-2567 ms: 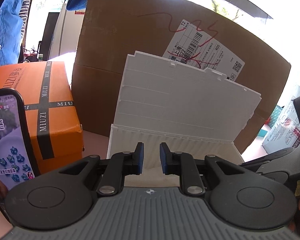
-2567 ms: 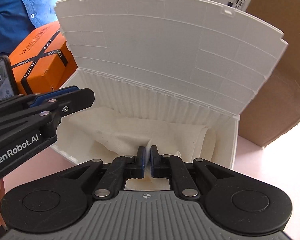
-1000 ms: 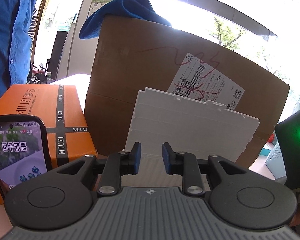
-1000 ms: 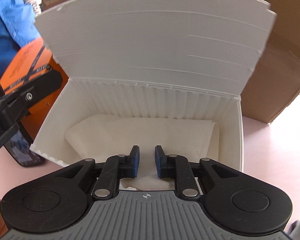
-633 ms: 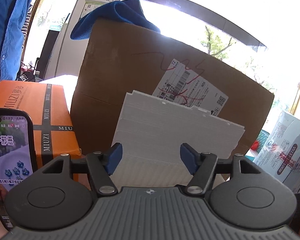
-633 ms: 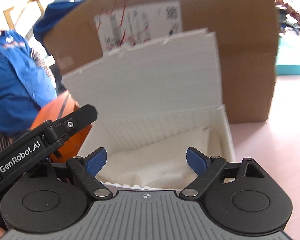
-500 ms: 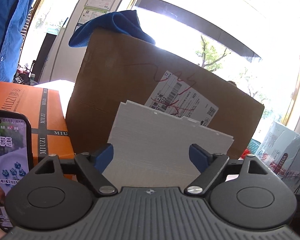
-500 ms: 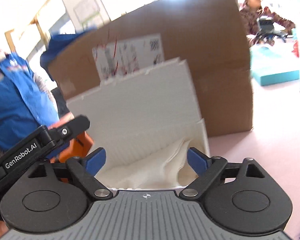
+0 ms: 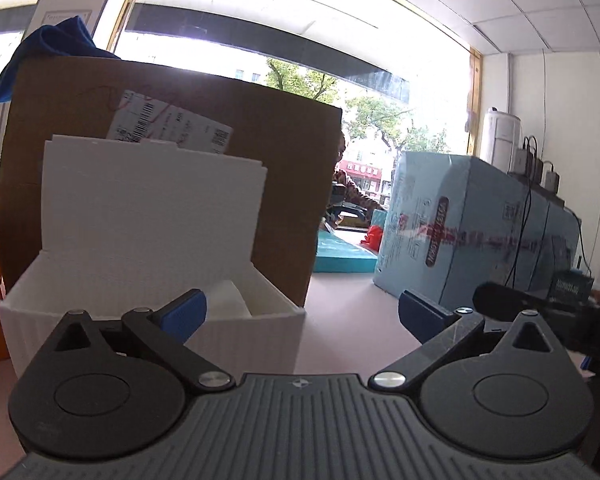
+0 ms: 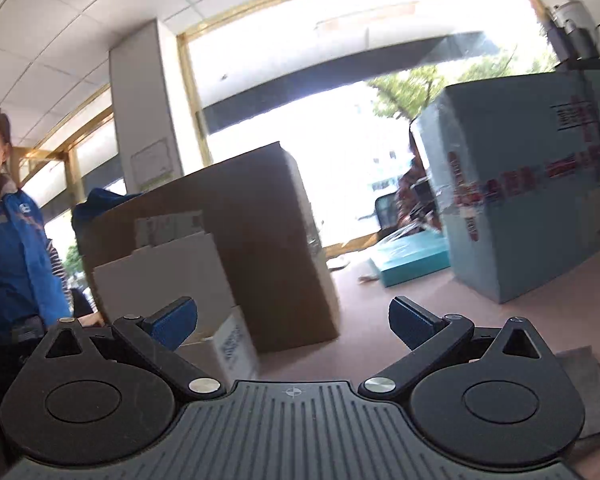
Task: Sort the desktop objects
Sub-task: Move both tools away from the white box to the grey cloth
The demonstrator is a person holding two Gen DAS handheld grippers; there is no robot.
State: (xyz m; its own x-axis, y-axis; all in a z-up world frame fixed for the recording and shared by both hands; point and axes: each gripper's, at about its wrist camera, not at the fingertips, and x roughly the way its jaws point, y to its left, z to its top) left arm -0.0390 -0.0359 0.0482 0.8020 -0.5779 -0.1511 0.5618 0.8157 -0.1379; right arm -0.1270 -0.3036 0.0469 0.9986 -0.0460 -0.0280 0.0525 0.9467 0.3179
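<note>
A white corrugated plastic box (image 9: 236, 332) stands on the pink table with its lid (image 9: 152, 200) raised upright; a white cloth (image 9: 230, 300) lies inside it. My left gripper (image 9: 302, 312) is open in front of the box's right corner, holding nothing. In the right wrist view the same box (image 10: 232, 344) sits low at the left, blurred. My right gripper (image 10: 294, 322) is open and empty, raised and facing the room. A grey cloth (image 10: 592, 384) lies on the table at the right edge.
A large brown cardboard carton (image 9: 284, 184) stands behind the white box, with a blue cloth (image 9: 56, 52) on top. Light blue cartons (image 9: 460, 232) and a flat teal box (image 9: 340, 256) are at the right. A person in a blue jacket (image 10: 16, 248) stands at the left.
Both grippers went from nearly shut to wide open and pulled back from the box. Both views swung right and upward, so the orange box and the phone left the left view.
</note>
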